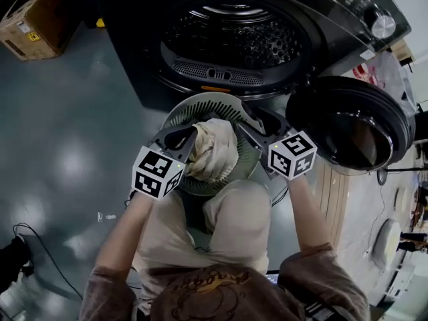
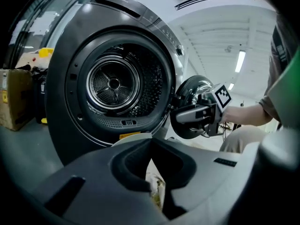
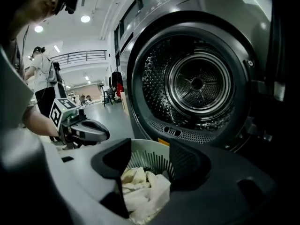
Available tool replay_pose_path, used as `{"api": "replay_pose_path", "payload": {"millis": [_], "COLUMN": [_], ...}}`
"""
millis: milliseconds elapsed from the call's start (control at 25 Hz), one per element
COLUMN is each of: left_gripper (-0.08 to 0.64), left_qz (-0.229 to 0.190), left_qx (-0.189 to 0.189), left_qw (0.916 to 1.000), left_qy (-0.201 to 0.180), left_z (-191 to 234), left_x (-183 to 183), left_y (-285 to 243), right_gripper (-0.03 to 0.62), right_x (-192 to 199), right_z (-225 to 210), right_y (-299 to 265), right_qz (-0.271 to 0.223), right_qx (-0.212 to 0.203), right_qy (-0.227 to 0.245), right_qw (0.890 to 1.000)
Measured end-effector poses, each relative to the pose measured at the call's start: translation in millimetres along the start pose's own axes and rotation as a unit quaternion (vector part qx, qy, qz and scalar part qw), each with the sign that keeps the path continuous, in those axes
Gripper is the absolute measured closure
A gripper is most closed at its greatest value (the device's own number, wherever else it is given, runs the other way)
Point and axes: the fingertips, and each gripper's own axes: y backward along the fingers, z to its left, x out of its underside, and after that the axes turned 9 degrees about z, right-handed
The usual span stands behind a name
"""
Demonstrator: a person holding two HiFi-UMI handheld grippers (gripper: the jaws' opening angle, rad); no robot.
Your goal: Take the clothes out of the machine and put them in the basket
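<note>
Clothes (image 1: 212, 154), a crumpled cream-coloured fabric bundle, lay heaped in the round pale-green slatted plastic basket (image 1: 200, 104). The basket stood on the glossy grey floor (image 1: 67, 146), just in front of the open mouth of the dark grey front-loading machine (image 1: 234, 39). On my right the round dark glass door (image 1: 351, 122) hung swung out close beside the basket and crowded that side. On my left the floor lay open as far as a brown cardboard box (image 1: 33, 19) and a thin black cable (image 1: 40, 246).

From the head view the basket's near rim was covered by the bundle and the person's knees, and the drum's deep end was dark.

On the left gripper (image 2: 151, 146) the fingers were drawn together at the tips, with a sliver of the clothes caught in the slit. On the right gripper (image 3: 150, 158) the fingers stood apart above the heap, their pads clear of the cloth.
</note>
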Motion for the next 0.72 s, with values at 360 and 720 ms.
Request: {"api": "replay_pose_path", "payload": {"millis": [360,720], "left_gripper": [0.554,0.554], "left_qz": [0.03,0.032], "left_qx": [-0.02,-0.047], "left_qw": [0.9987,0.9969], "left_qy": [0.036,0.054], "left_z": [-13,-50], "left_x": [-119,-289], "left_y": [64,177], "right_gripper": [0.368,0.367], "right_x": [-97,-244], "right_z": [35,72], "right_y": [51,179], "right_qz": [0.042,0.041], "right_qx": [-0.056,-0.089], "right_qy": [0.001,-0.023], "right_qw": [0.998,0.995]}}
